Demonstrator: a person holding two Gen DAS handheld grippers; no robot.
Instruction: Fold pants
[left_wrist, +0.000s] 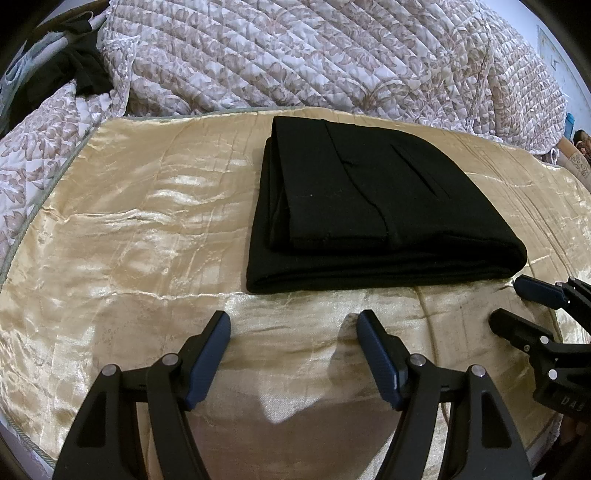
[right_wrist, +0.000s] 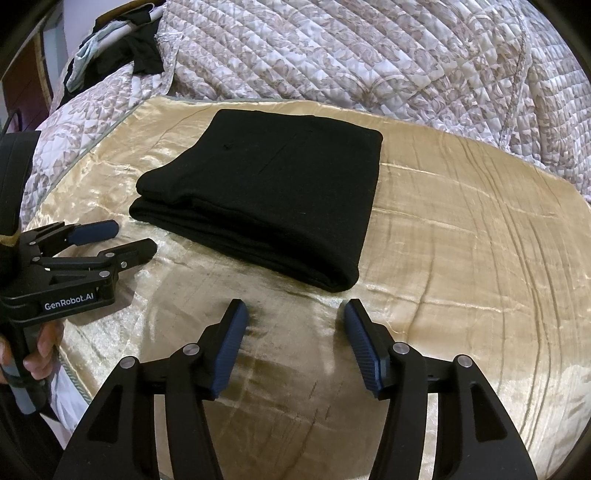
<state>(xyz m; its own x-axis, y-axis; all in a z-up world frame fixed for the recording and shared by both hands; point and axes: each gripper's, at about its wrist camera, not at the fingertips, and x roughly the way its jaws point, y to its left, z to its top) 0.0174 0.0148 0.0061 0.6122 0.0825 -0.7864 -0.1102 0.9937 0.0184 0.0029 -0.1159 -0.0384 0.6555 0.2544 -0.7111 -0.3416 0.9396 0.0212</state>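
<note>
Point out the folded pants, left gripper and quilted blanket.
folded pants (left_wrist: 369, 206): left wrist view, top layer.
left gripper (right_wrist: 129, 240): right wrist view, gap between its open fingertips.
quilted blanket (right_wrist: 369, 55): right wrist view, patterned surface behind the pants.

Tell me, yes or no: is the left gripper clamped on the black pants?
No: the left gripper stands open over bare gold cloth, short of the folded black pants, with nothing between its jaws.

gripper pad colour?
Dark blue, ribbed pads on black fingers; clearest in the right wrist view.
</note>
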